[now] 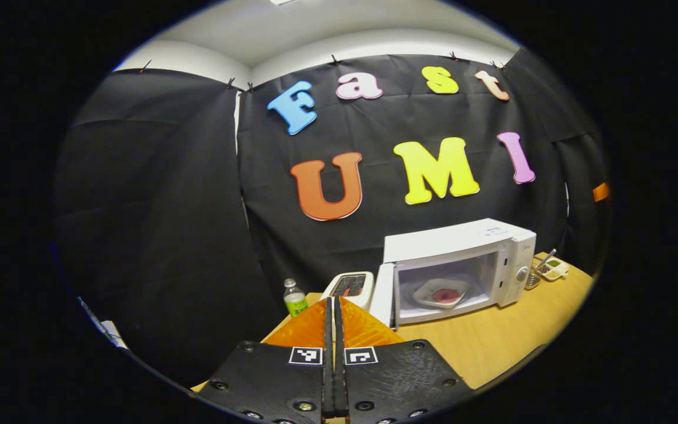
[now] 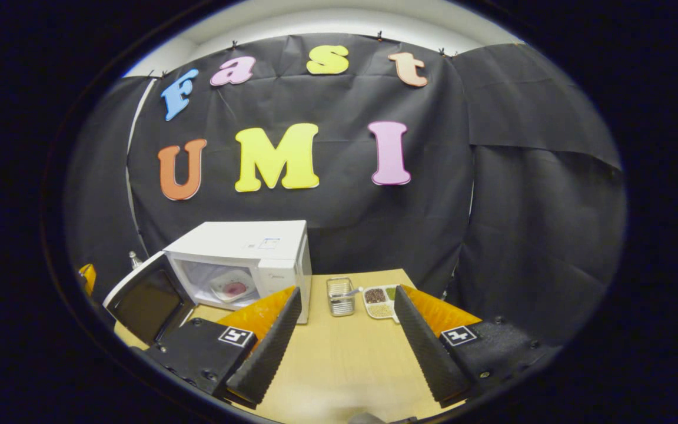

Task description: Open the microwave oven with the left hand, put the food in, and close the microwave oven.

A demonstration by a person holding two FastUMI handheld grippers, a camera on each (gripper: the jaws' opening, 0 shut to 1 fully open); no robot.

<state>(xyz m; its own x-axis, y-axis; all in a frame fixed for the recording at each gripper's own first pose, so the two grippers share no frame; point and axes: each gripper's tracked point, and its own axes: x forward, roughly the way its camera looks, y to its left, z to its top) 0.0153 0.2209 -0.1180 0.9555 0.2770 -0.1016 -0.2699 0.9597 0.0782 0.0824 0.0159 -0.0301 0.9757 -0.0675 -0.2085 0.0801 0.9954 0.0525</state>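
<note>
Fingers of the left gripper (image 1: 334, 330) sit pressed together at the bottom centre of the left gripper view, clenched on nothing, their tips over the near edge of the wooden table (image 1: 492, 341). Fingers of the right gripper (image 2: 348, 330) stand spread wide at the bottom of the right gripper view, released and empty, with bare tabletop between them.

At the right of centre in the left gripper view stands the white microwave oven (image 1: 462, 259), its door (image 1: 381, 293) swung open to the left. Inside, on the oven floor, lies a white plate (image 1: 440, 292) with a reddish piece of food (image 1: 446, 295) on it. Left of the door stand a white kitchen scale (image 1: 351, 286) and a small bottle with a green label (image 1: 295, 298).

In the right gripper view the microwave sits at the lower left, door hanging open toward the frame's left edge. Just right of the oven, between the fingers, stand a metal mesh basket (image 2: 340, 295) and a divided tray of grains (image 2: 379, 301).
</note>
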